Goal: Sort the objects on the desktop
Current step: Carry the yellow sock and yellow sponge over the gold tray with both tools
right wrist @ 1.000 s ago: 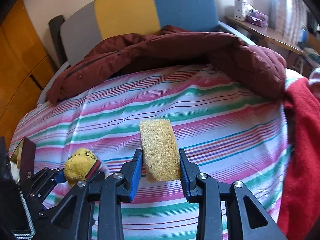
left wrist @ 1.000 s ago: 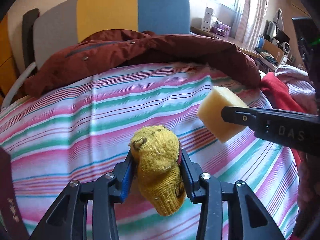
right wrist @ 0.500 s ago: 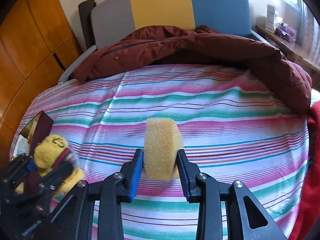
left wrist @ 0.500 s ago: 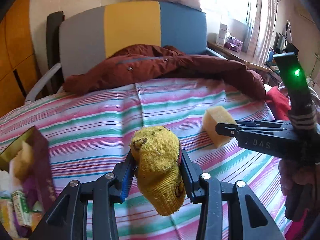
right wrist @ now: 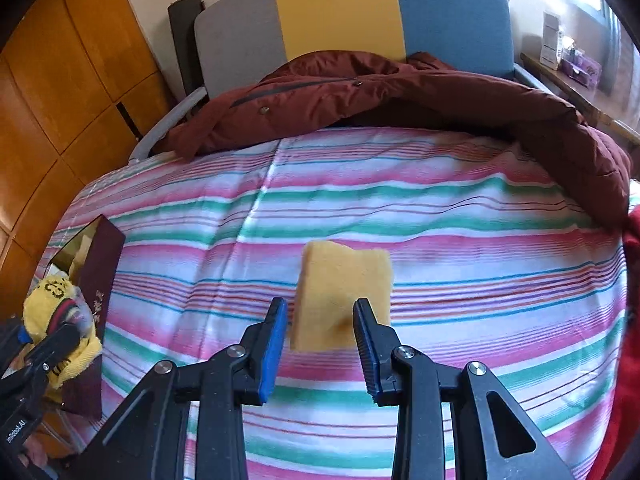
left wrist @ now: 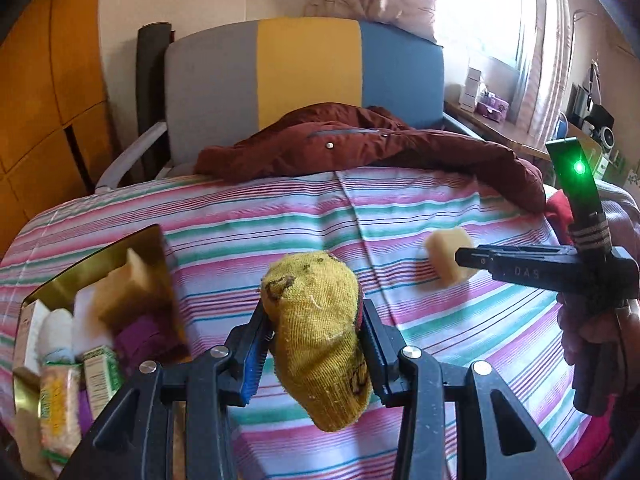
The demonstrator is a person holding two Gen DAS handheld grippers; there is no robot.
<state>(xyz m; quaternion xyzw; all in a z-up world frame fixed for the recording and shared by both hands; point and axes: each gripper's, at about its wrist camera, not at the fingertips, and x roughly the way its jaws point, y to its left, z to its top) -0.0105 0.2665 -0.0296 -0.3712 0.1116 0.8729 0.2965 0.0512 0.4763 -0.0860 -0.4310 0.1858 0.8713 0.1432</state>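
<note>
My left gripper (left wrist: 314,314) is shut on a yellow knitted sock (left wrist: 316,348), held above the striped bedsheet (left wrist: 280,216). Beside it on the left stands an open maroon box (left wrist: 100,260) with a gold lining, holding a sponge, small cartons and several other items. My right gripper (right wrist: 320,312) is shut on a yellow sponge (right wrist: 344,276), lifted over the middle of the sheet. In the left wrist view the right gripper (left wrist: 460,258) holds that sponge (left wrist: 442,252) off to the right, in a person's hand (left wrist: 584,328). The right wrist view shows the sock (right wrist: 48,292) and the box (right wrist: 100,264) at far left.
A maroon jacket (right wrist: 400,88) lies across the far end of the bed in front of a grey, yellow and blue headboard (right wrist: 340,8). Red cloth (right wrist: 628,320) is piled at the right edge. Wooden cabinets (right wrist: 60,80) stand on the left, a cluttered desk (left wrist: 492,108) by the window.
Both grippers have swung left with their loads. The open box has come into the left wrist view beside the sock. The sponge now shows a broader face between the right fingers.
</note>
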